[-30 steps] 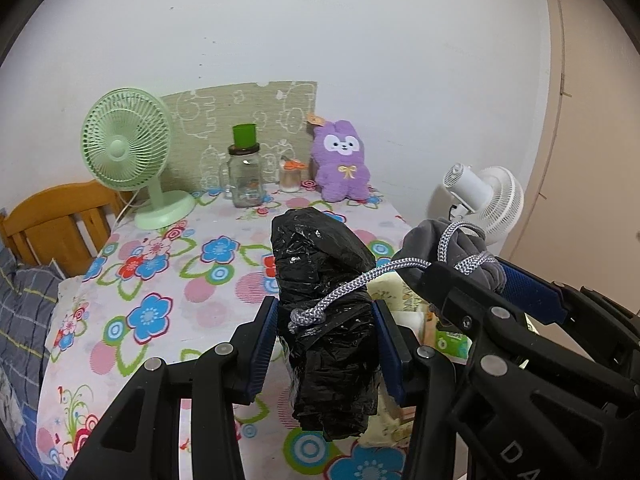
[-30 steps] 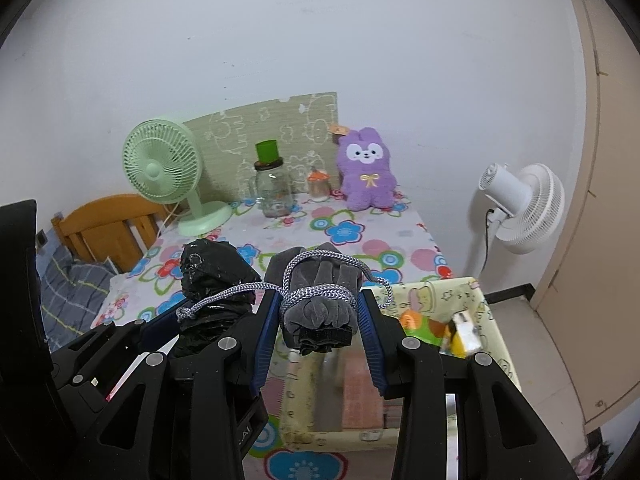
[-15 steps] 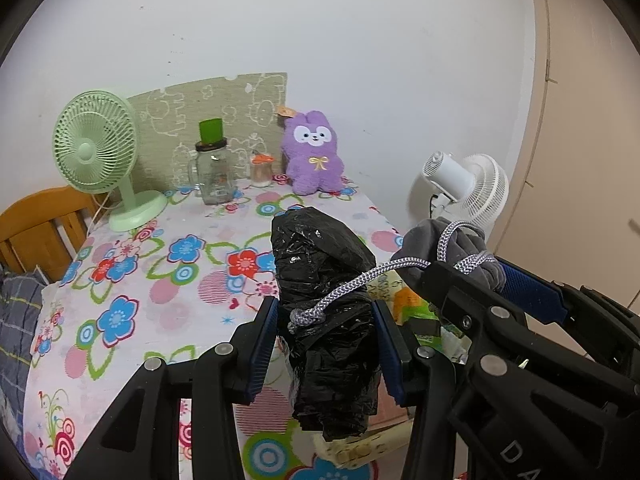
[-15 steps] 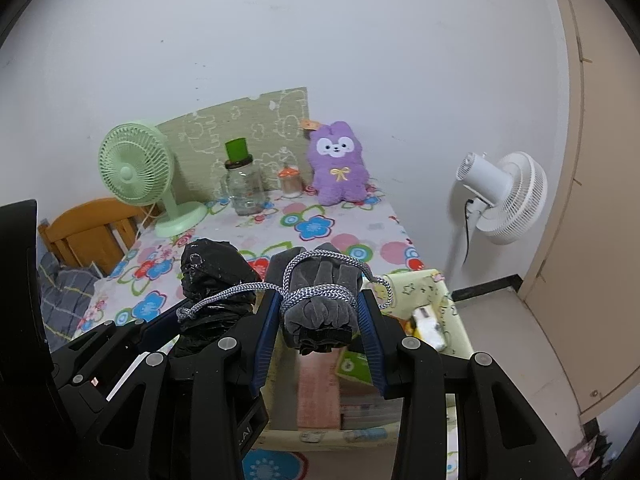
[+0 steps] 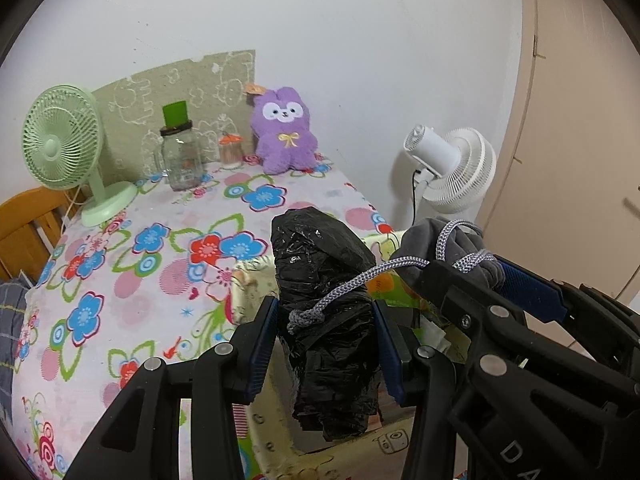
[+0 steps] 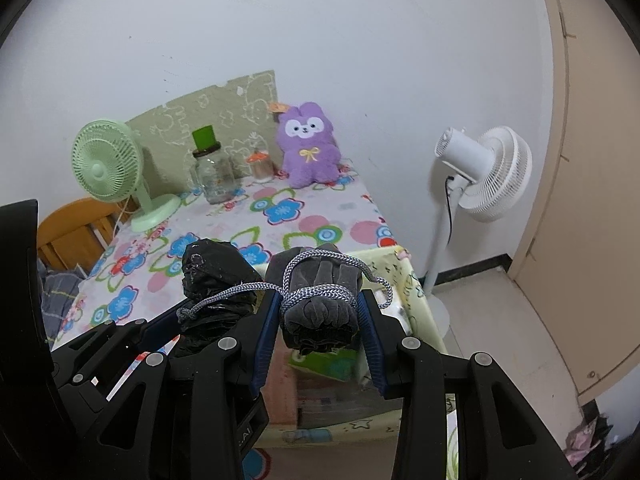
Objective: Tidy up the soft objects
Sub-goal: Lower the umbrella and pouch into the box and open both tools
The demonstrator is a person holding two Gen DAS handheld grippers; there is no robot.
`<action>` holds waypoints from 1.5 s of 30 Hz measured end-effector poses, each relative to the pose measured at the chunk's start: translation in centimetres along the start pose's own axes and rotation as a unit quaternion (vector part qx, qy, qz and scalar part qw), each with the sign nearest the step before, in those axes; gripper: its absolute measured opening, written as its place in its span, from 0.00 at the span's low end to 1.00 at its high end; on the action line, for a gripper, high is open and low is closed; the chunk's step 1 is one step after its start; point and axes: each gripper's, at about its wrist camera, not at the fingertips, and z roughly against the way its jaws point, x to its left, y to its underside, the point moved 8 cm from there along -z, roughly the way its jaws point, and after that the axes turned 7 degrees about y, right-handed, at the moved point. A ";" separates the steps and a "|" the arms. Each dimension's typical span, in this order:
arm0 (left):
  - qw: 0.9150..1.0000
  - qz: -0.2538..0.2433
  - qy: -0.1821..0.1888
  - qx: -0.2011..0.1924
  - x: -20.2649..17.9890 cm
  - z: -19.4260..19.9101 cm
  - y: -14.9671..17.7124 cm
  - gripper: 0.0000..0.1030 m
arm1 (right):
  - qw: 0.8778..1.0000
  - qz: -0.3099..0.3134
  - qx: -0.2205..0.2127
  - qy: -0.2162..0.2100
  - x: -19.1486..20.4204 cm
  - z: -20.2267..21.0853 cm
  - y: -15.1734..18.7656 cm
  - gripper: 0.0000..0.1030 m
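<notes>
Here the left gripper [image 5: 325, 350] clamps a black plastic-wrapped bundle [image 5: 326, 320], its blue pads pressed against both sides, with the bundle standing upright between them and hanging below the fingers. Just to its right, the right gripper [image 6: 320, 332] squeezes a grey fabric roll [image 6: 318, 312] the same way, the pads touching its flanks. A grey-and-white braided cord [image 6: 316, 294] wraps around the grey roll and runs left across to the black bundle, where its knotted end [image 5: 302, 316] lies on the plastic; the two soft pieces are thus tied together and carried side by side.

Both bundles hang above a pale yellow printed storage box [image 6: 404, 280] that sits at the near right edge of the table with the flowered cloth [image 5: 152, 264]; green and other packages show inside the box beneath the grey roll.

Far across the table stand a green desk fan [image 5: 60, 140] on the left, a glass jar with a green lid [image 5: 180, 152], a small jar with an orange top [image 5: 231, 152] and a purple plush rabbit [image 5: 284, 132] against the wall. A white floor fan [image 6: 486, 172] stands to the right, off the table, and a wooden chair back [image 5: 28, 220] shows at far left.
</notes>
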 end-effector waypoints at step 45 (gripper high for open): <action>0.998 -0.032 -0.004 0.048 -1.0 -1.8 1.8 0.92 | 0.997 -0.066 0.049 0.000 -2.0 -3.1 2.7 0.74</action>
